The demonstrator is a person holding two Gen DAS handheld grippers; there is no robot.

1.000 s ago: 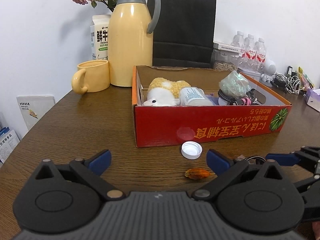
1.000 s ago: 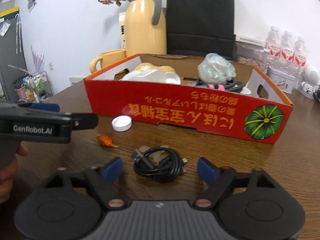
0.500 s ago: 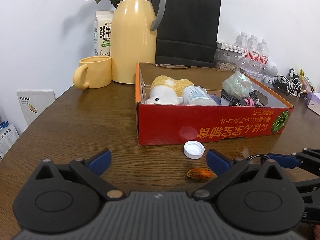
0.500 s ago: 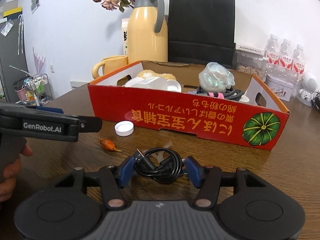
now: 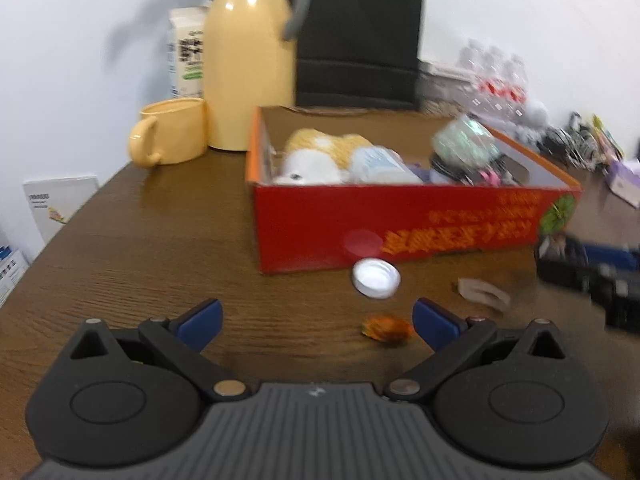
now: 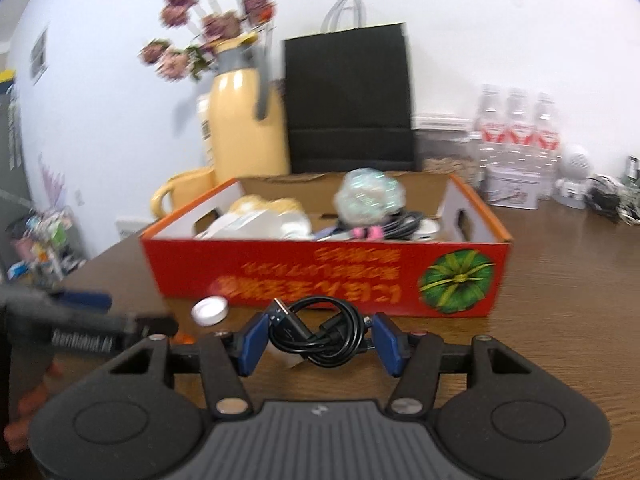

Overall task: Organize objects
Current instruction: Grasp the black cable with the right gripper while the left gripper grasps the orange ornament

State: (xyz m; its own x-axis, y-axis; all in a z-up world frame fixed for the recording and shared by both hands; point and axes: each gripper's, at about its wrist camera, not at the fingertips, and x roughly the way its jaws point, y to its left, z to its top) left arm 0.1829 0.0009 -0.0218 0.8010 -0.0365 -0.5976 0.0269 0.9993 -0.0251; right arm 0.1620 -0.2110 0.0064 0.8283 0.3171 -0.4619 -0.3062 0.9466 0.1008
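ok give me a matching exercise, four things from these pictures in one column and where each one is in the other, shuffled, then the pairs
Things
1. coiled black cable
2. white plastic bottle cap
3. yellow and white plush toy
4. pale yellow ceramic mug

Places
A. inside the red cardboard box
B. between the right gripper's blue pads
C. on the wooden table, in front of the box
D. beside the tall yellow thermos jug

Pairs: 1-B, 2-C, 3-A, 4-D
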